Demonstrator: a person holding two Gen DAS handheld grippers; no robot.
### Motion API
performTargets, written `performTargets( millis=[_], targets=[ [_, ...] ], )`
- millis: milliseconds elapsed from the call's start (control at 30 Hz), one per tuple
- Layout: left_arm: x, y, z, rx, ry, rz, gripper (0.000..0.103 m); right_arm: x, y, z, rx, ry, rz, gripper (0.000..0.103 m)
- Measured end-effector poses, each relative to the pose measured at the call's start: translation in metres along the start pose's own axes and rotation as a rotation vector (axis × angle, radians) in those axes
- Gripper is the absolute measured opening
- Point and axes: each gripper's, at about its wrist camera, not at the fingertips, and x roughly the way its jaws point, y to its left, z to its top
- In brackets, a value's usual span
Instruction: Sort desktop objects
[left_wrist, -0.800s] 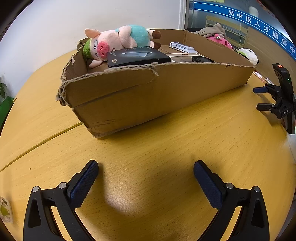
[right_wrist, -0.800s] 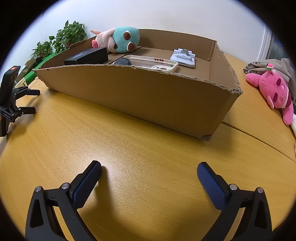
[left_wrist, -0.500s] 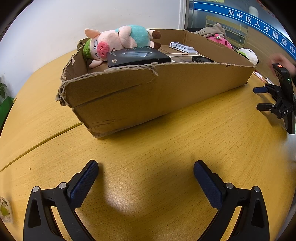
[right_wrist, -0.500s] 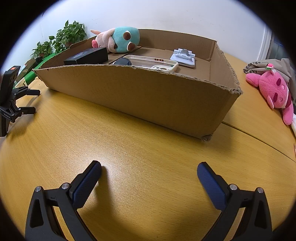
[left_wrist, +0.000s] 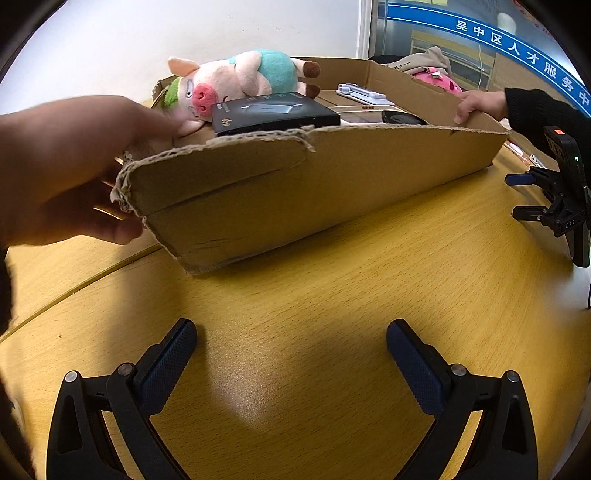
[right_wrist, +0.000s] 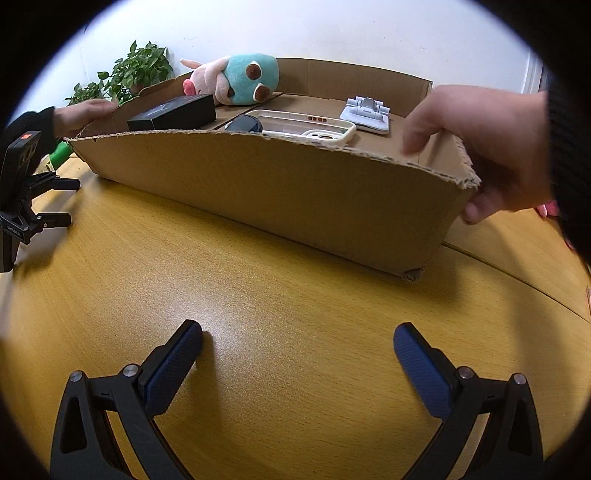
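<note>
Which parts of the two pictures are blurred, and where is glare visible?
Left wrist view: the near hand at the cardboard box is motion-blurred; glare on the table. Right wrist view: sharp overall; a soft sheen on the table between the jaws.

The cardboard box (left_wrist: 295, 184) is viewed low from the tabletop by the left wrist camera, near its left corner, angled rightward. The same box (right_wrist: 277, 184) is faced from near its right corner by the right wrist camera. Its interior is shared, seemingly at similar closeness.

Cardboard box (left_wrist: 295, 184) floor hidden by near wall, left hand (left_wrist: 66, 166) blurred
</note>
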Motion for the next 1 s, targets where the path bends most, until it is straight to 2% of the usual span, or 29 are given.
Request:
performTargets(
  millis=[1000],
  targets=[
    [-0.0014, -0.0010, -0.0011, 0.014, -0.002, -0.008, 0.103, 0.0000, 0.0000, 0.0007, -0.007, -0.001, 0.004, 0.103]
  ],
)
